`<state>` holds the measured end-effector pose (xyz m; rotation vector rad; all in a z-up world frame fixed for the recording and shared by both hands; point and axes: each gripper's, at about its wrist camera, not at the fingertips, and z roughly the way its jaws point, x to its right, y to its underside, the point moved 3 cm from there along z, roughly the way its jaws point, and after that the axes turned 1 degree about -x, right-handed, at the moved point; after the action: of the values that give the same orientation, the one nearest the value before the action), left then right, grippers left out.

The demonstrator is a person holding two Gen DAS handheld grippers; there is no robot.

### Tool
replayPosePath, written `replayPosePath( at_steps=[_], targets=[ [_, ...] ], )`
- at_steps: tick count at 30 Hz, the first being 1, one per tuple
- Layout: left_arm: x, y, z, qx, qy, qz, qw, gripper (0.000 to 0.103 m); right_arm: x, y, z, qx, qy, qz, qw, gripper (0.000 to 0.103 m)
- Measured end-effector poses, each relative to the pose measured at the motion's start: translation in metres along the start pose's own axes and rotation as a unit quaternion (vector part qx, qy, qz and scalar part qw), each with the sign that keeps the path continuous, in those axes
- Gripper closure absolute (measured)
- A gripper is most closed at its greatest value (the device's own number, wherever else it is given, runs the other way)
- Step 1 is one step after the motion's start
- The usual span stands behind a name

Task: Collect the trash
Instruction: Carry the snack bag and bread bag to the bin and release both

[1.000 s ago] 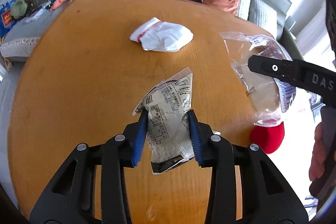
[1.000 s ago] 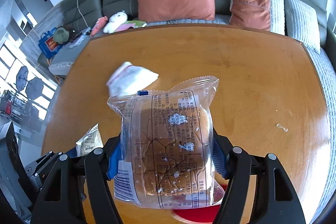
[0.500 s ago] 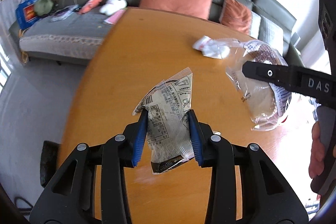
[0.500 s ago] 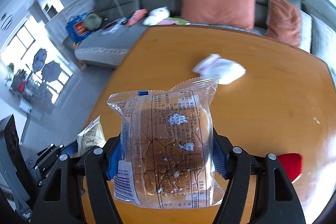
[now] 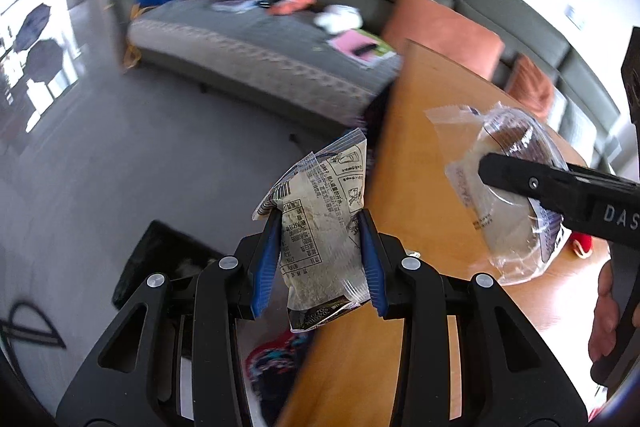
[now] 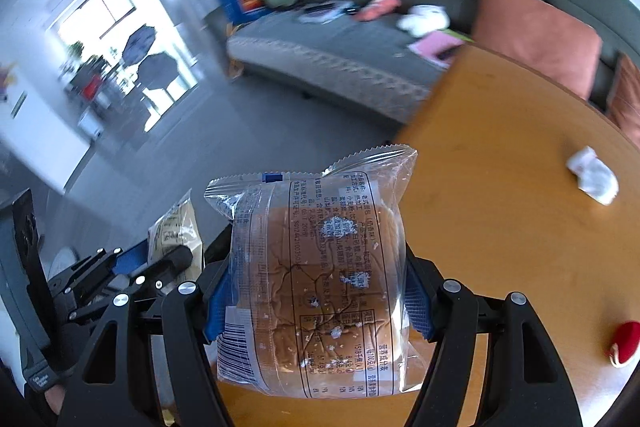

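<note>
From my left wrist, my left gripper [image 5: 320, 259] clenches a small printed wrapper [image 5: 320, 223] above the orange wooden desk [image 5: 424, 211] edge, over grey floor [image 5: 120, 155]; a grey sofa [image 5: 280, 67] with orange cushions lies beyond. From my right wrist, my right gripper [image 6: 318, 291] grasps a clear bread bag [image 6: 320, 267]; a crumpled white tissue [image 6: 594, 181] and a red object [image 6: 624, 343] lie on the desk.

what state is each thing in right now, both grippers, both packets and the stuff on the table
left gripper: shut on small packet
small packet: sealed, held off the table
right gripper: shut on bread bag
bread bag: sealed, bun inside, held up
crumpled tissue: lying on table
red object: resting on table
</note>
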<state>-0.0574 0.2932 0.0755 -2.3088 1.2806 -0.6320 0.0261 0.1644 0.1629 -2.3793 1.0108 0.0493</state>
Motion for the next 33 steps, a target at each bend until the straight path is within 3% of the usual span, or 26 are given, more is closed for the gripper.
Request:
replayPosePath(
  at_steps=[8, 16, 29, 31, 32, 33],
  targets=[
    [-0.095, 0.027, -0.023, 0.006, -0.054, -0.073, 0.9959, 0.066, -0.094, -0.007, 0.035, -0.027, -0.042, -0.069, 0.996, 0.033],
    [-0.163, 0.049, -0.038, 0.002, -0.091, -0.125, 0.988, 0.066, -0.17, -0.007, 0.066, -0.054, -0.08, -0.119, 0.988, 0.033],
    [-0.234, 0.05, -0.029, -0.016, -0.132, -0.175, 0.9756, 0.064, -0.24, -0.007, 0.109, -0.095, -0.113, -0.166, 0.975, 0.033],
    [-0.243, 0.047, -0.023, -0.022, -0.14, -0.179, 0.9736, 0.059, -0.247, -0.009, 0.117, -0.104, -0.109, -0.178, 0.972, 0.031],
    [-0.248, 0.045, -0.022, -0.022, -0.153, -0.179, 0.9715, 0.036, -0.251, -0.012, 0.119, -0.099, -0.101, -0.186, 0.972, 0.025],
    [-0.252, 0.044, -0.023, -0.017, -0.171, -0.177, 0.9691, 0.005, -0.254, -0.015, 0.119, -0.093, -0.098, -0.192, 0.972, 0.023]
  ],
)
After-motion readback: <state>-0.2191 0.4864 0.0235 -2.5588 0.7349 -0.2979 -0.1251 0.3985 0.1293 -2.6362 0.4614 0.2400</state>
